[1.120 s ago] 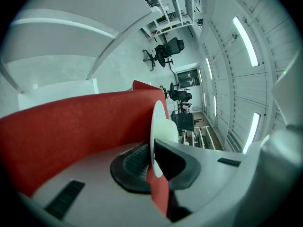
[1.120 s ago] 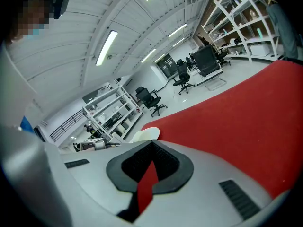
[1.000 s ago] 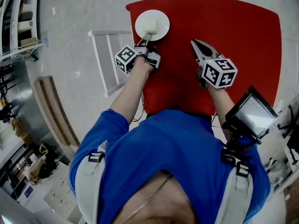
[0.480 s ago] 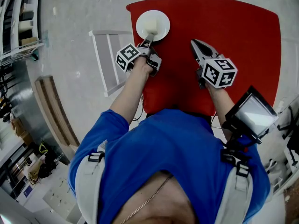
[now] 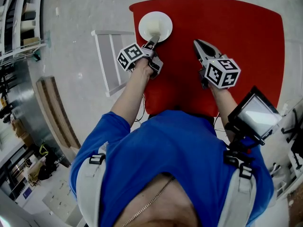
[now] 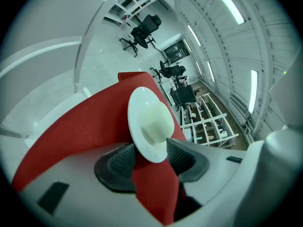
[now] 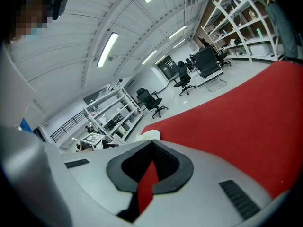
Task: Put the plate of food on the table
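A white plate (image 5: 163, 20) with a pale block of food (image 5: 152, 30) rests on the far left corner of the red table (image 5: 236, 41). My left gripper (image 5: 152, 42) is at the plate's near rim. Its jaws have just been opening and stand apart. In the left gripper view the plate (image 6: 142, 103) and food (image 6: 154, 126) sit just ahead, the rim lying between the spread pads (image 6: 120, 162) without being pressed. My right gripper (image 5: 196, 43) hovers over the table's middle, shut with nothing in it (image 7: 150, 148); the plate's edge (image 7: 147, 135) peeks above its jaws.
A white slatted chair (image 5: 110, 60) stands on the floor just left of the table. A screen on a stand (image 5: 255, 115) is at the right near the person's arm. Shelving (image 5: 19, 22) and a wooden board (image 5: 54, 112) lie farther left.
The left gripper's jaws have parted from the plate's rim and the gripper has rolled a little. The plate sits still on the table. The right gripper has not moved.
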`<state>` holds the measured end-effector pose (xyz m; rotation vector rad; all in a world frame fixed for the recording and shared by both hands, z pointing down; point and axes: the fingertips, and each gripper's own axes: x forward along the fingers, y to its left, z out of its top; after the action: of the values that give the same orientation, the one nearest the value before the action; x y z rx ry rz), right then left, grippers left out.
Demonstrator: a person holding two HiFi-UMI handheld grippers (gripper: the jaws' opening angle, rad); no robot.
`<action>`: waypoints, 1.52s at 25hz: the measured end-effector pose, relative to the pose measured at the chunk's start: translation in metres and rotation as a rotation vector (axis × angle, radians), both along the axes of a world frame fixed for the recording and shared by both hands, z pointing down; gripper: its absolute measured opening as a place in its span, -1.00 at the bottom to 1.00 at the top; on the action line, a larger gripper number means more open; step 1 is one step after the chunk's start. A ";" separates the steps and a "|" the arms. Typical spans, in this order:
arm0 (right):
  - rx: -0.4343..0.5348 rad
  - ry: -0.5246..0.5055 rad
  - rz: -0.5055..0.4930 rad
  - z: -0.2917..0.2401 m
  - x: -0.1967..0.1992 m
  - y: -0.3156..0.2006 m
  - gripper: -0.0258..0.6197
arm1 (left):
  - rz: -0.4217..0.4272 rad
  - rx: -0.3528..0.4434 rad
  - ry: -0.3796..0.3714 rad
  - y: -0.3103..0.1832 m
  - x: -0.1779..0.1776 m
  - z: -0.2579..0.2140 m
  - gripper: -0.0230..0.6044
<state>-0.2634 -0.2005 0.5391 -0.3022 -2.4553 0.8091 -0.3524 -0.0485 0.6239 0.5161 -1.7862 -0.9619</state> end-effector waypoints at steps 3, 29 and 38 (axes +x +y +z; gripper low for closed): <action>-0.001 -0.006 0.000 -0.002 -0.001 0.000 -0.92 | 0.107 -0.050 -0.031 -0.005 0.004 -0.002 -0.26; -0.007 -0.042 -0.028 -0.004 -0.008 0.007 -0.92 | 0.417 -0.267 -0.237 0.011 0.026 -0.005 -0.26; -0.018 -0.066 -0.069 -0.015 0.012 0.014 -0.92 | 0.406 -0.254 -0.438 0.003 0.051 -0.055 -0.26</action>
<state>-0.2517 -0.1869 0.5240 -0.4246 -2.4853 0.8035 -0.3011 -0.0451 0.5691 0.9339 -2.0409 -0.3482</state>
